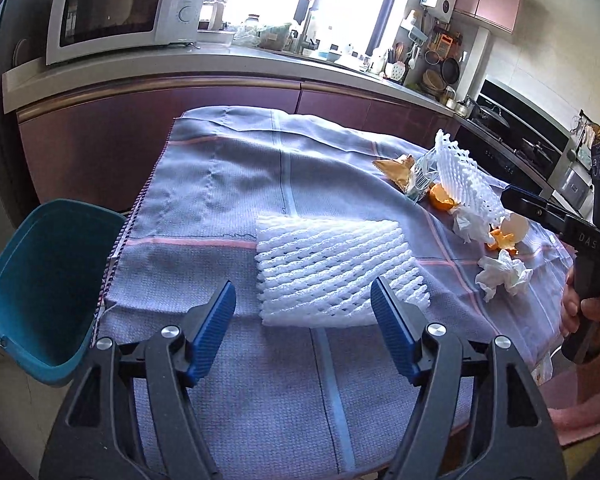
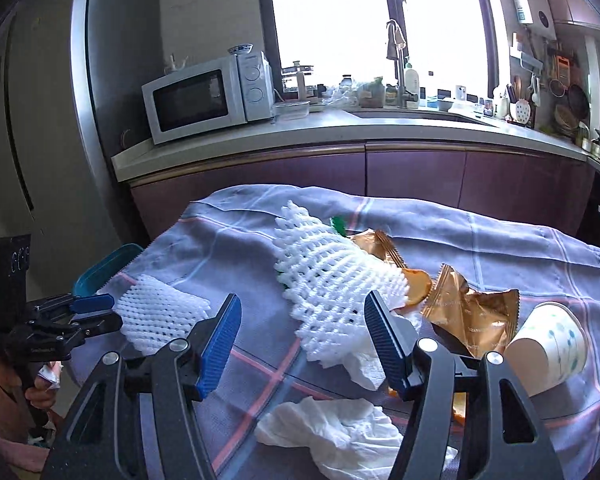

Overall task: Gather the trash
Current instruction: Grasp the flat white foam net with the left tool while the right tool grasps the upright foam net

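My left gripper [image 1: 304,320] is open, its blue pads either side of the near edge of a flat white foam net [image 1: 332,272] on the checked cloth [image 1: 220,184], without touching it. A teal bin [image 1: 48,284] stands off the table's left edge. My right gripper [image 2: 302,320] is open over a second, rumpled foam net [image 2: 332,280], and its pads do not press on it. Around that net lie gold wrappers [image 2: 472,312], orange peel [image 2: 416,288], crumpled tissue [image 2: 332,428] and a tipped paper cup [image 2: 552,344]. An eggshell [image 1: 516,226] lies beside the peel.
A purple-fronted kitchen counter [image 2: 340,132] runs behind the table with a microwave [image 2: 204,100], a sink tap [image 2: 398,64] and utensils. A fridge [image 2: 60,120] stands at the left and a stove [image 1: 520,136] at the right. A hand [image 1: 588,312] holds the right gripper's handle.
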`<control>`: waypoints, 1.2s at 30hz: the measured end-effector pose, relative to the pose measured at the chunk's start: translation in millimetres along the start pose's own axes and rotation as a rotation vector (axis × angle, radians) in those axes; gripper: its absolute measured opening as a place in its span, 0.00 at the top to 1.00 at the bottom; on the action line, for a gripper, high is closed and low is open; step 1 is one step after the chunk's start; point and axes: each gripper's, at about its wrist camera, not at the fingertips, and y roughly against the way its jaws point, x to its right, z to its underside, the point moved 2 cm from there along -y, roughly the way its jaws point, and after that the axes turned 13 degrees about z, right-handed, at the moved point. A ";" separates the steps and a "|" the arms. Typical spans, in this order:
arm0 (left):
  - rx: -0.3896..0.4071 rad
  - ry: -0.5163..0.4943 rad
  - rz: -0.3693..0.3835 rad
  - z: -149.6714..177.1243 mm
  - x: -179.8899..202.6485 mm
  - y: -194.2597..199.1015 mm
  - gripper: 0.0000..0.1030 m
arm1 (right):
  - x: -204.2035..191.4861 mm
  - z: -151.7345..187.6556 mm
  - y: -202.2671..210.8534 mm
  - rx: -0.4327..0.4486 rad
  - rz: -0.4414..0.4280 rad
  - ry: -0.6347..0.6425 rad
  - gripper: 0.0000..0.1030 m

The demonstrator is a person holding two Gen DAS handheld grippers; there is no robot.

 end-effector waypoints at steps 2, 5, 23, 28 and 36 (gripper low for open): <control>-0.014 0.009 -0.001 0.6 -1.0 -3.0 0.33 | -1.7 1.7 -5.4 -0.004 0.017 0.007 0.40; -0.036 0.023 0.008 2.1 -2.0 -6.6 0.32 | -2.7 5.0 -10.4 -0.002 0.036 0.025 0.40; -0.066 0.078 0.052 -1.5 -0.9 -19.7 0.76 | -4.0 0.9 -18.8 -0.010 0.051 0.062 0.90; -0.051 0.060 0.057 -3.0 5.1 -14.7 0.83 | -0.4 -4.2 -9.9 0.015 0.043 0.045 0.95; 0.004 0.027 0.067 -11.5 13.1 5.0 0.86 | 6.6 -19.4 12.0 0.080 0.038 0.012 0.96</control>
